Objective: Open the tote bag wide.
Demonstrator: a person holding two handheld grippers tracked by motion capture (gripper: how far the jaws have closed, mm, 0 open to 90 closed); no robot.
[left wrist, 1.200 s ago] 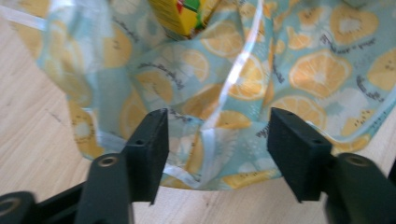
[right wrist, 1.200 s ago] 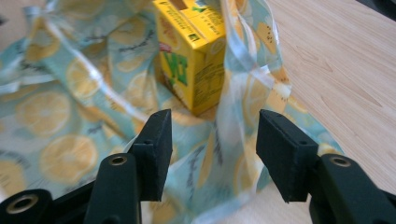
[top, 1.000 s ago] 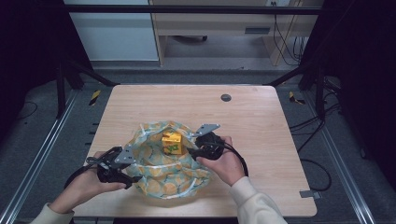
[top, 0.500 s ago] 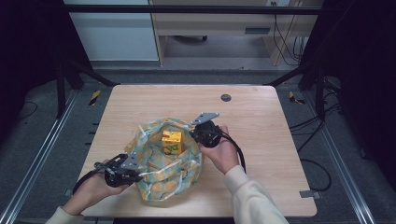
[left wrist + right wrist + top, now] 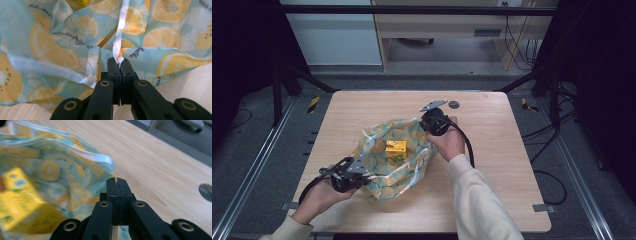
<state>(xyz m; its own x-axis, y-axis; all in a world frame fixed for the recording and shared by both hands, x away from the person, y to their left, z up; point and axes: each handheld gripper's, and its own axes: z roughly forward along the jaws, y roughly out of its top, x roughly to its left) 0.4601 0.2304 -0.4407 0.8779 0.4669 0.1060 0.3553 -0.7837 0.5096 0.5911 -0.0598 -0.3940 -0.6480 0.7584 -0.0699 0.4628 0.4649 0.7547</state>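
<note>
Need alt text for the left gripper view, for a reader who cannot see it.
The left gripper, jaws shut, pinches the white rim of a lemon-print bag spread across the frame. A corner of a yellow box peeks from the bag at the top, and the wooden table shows lower right.

Light wooden table (image 5: pixel 492 185), lemon-print bag (image 5: pixel 412 175) on it, dark round hole (image 5: pixel 454 104) near far edge

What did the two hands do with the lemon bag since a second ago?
The right gripper pulled its edge of the bag farther up the table, and the left gripper pulled its edge nearer the person, stretching the bag longer. Both jaws stayed shut on the bag, and the yellow box stayed inside.
</note>
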